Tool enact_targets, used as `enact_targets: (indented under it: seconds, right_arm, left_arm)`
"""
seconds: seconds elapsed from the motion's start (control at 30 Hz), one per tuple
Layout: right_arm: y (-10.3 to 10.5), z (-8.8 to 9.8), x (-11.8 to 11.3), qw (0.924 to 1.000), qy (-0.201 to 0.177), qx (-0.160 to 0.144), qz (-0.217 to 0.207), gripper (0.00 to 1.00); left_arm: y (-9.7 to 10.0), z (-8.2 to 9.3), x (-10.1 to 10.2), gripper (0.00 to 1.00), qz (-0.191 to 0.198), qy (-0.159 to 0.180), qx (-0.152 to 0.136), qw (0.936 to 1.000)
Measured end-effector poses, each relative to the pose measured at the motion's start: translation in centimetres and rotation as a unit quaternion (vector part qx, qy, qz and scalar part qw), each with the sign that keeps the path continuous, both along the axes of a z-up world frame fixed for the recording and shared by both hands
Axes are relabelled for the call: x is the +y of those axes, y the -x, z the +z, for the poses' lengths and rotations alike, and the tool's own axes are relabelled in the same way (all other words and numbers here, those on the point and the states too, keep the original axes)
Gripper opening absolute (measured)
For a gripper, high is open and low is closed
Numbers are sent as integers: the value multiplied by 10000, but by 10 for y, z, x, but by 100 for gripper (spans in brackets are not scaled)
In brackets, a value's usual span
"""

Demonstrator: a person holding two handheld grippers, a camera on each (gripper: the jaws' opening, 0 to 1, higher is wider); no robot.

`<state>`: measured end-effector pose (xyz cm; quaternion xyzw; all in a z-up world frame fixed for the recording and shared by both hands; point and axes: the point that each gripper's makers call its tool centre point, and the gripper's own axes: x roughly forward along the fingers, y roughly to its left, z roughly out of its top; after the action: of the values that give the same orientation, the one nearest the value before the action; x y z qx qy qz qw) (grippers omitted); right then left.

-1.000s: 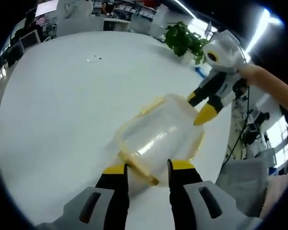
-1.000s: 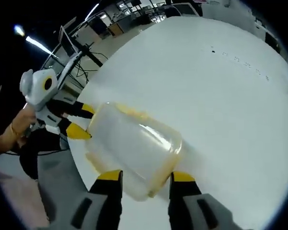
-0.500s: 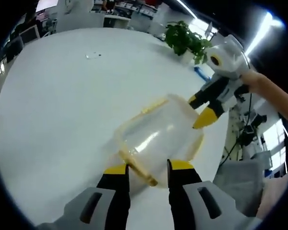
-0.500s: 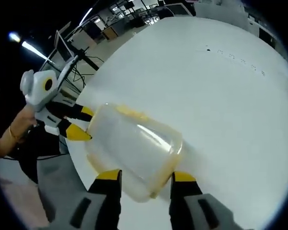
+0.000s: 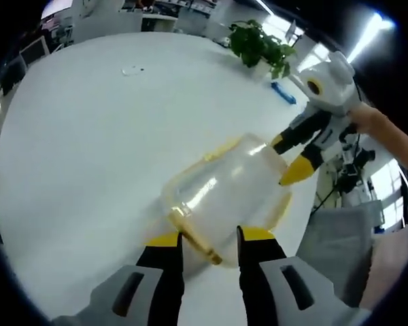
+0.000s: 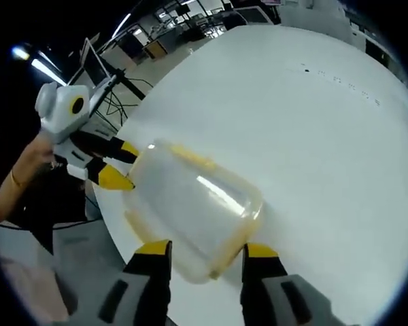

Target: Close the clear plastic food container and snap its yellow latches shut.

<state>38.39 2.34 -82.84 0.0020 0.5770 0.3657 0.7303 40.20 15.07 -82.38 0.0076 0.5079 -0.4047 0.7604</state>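
Observation:
The clear plastic food container (image 5: pixel 224 190) lies on the white table (image 5: pixel 75 149) with its lid on, yellow trim along its rim. A yellow latch (image 5: pixel 194 234) at its near end sits between the jaws of my left gripper (image 5: pixel 211 238), which stands open. At the far end, the right gripper (image 5: pixel 292 157) reaches in with its yellow tips against the container. In the right gripper view the container (image 6: pixel 197 207) fills the middle. My right gripper (image 6: pixel 205 250) is open with the container's near end between its jaws. Opposite it, the left gripper (image 6: pixel 121 165) touches the far end.
A potted plant (image 5: pixel 258 44) and a blue object (image 5: pixel 282 92) sit at the table's far edge. A small clear scrap (image 5: pixel 132 70) lies far back on the table. The table's edge runs close behind each gripper, with chairs and desks beyond. A person's arm (image 5: pixel 387 132) holds the right gripper.
Both cameras have shifted a little. The container stays put between the two grippers. In the right gripper view the left gripper has tilted and sits slightly higher at the container's end.

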Motion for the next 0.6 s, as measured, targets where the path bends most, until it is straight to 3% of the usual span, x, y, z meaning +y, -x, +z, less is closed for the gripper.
enact_targets:
  seconds: [0.33,0.5,0.6]
  right_arm:
    - [1,1,-1,9995,-108,-226,-176,39]
    - [-6,4,-1,9966,-13,-803,157,42]
    - [-8,7,-2,9953,-47,-965,84,43]
  left_arm:
    - [1,2,0,28,59,57,-333,9994]
    - [-1,4,0,30,-51,-66,-546,9985]
    - [-3,6,-1,31,-195,-173,-677,9974]
